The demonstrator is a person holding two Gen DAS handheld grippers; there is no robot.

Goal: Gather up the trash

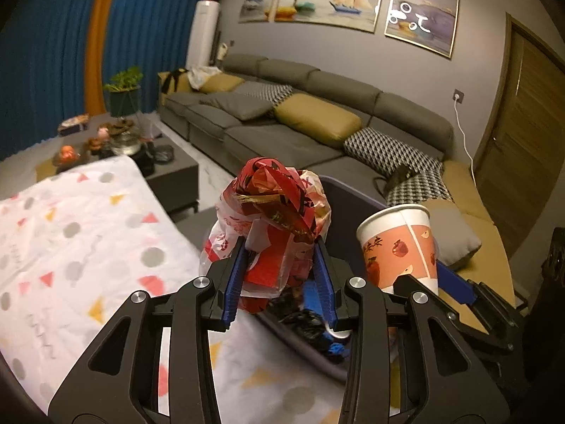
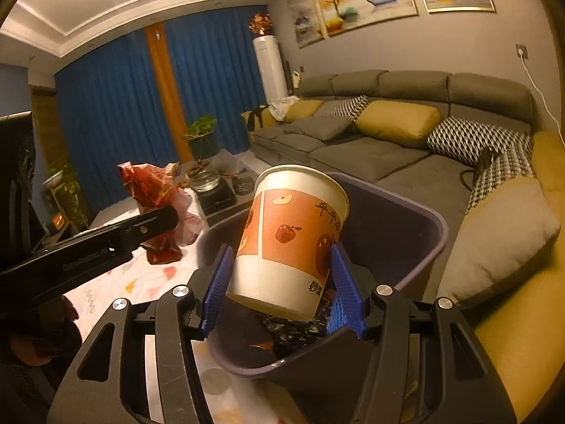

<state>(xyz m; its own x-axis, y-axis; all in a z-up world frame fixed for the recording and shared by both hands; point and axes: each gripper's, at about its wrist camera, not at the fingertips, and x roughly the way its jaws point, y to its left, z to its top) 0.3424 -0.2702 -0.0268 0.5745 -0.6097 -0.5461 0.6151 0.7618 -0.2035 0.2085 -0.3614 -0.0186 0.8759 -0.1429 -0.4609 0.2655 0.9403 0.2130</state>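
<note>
My left gripper [image 1: 279, 265] is shut on a crumpled red and clear plastic wrapper [image 1: 279, 219], held above the near rim of a dark purple trash bin [image 1: 346, 190]. The wrapper also shows in the right wrist view [image 2: 159, 205]. My right gripper [image 2: 282, 268] is shut on a white paper cup with an orange apple print [image 2: 293, 236], tilted over the bin's [image 2: 406, 219] opening. The cup also shows in the left wrist view [image 1: 399, 247]. Dark trash lies inside the bin [image 2: 300, 328].
A table with a white dotted cloth [image 1: 77, 233] lies to the left. A grey sofa [image 1: 300, 130] with yellow and patterned cushions runs behind the bin. A dark coffee table [image 1: 169, 173] with a glass bowl and small items stands further back.
</note>
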